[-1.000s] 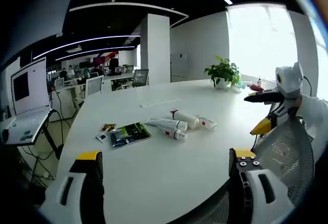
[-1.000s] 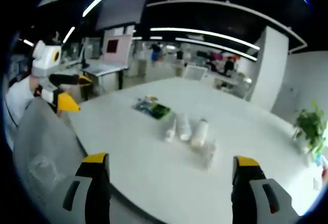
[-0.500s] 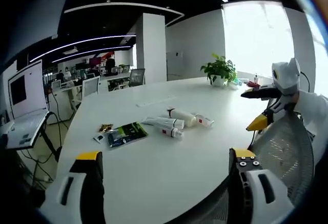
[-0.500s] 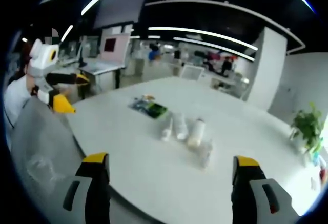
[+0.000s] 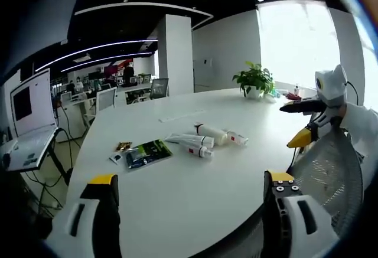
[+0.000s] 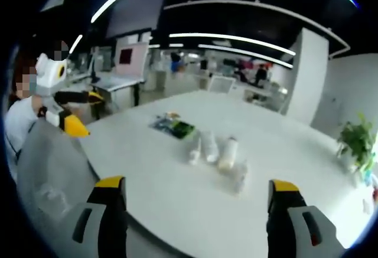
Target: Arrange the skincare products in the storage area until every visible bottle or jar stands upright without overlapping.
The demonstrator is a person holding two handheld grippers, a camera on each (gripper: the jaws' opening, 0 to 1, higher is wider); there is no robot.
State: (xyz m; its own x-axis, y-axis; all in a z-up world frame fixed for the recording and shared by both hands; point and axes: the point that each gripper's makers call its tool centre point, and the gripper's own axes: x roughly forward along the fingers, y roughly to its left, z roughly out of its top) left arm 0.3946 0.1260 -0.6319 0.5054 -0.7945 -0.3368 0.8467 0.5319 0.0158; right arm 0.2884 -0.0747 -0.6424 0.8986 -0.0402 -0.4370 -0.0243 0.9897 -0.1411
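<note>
Across the broad round white table [image 5: 195, 199], white plastic skincare tubes and bottles [image 5: 204, 140] lie toppled mid-frame, probably light, smooth and slippery, best gripped mid-body, while the left gripper [image 5: 192, 196] and right gripper [image 6: 195, 199] hang wide apart, empty.

Count taken on one white worktop [image 5: 195, 199]. Skincare containers lying down in a cluster at mid-worktop: four can be made out, namely one white bottle [image 5: 211, 133], one small clear-looking bottle [image 5: 238, 140] and two slim tubes [image 5: 192, 140]; the cluster is too small in both views to rule out a further piece. Flat printed packets: one green-and-black packet [image 5: 143, 153]. Small items beside it: two, one gold-coloured [image 5: 123, 146], one pale [image 5: 115, 157], kind not legible. Potted plants: one [image 5: 255, 82]. Laptops: one, open, on a stand [image 5: 26, 122]. Mesh-backed chairs: one [image 5: 328, 178].
</note>
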